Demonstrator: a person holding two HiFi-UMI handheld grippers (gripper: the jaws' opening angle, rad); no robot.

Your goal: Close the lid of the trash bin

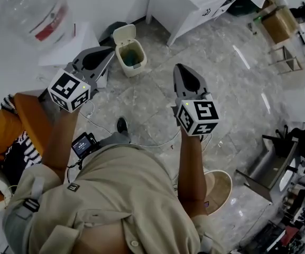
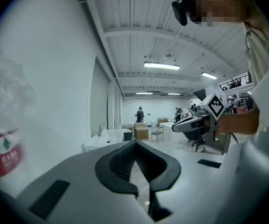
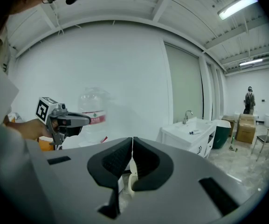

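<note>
The left gripper is pointing out over the floor with its jaws pressed together at the tips and nothing between them. In the head view the left gripper is hovering in the air at the left, its tip just left of the bin and not touching it. The right gripper is likewise showing its jaws together, only a hairline slit between the tips, gripping nothing. From above, the right gripper is hanging to the right of the bin and nearer, well apart from it.

The bin, cream with a greenish inside, is standing on the grey floor, beyond and between the two grippers. Its lid is standing open, raised at the bin's far side.

A large clear bottle with a red label is sitting at the far left, and it is showing in both gripper views as well. A white table is standing beyond the bin to the right. A thin cable is lying across the floor near the person's shoe.
</note>
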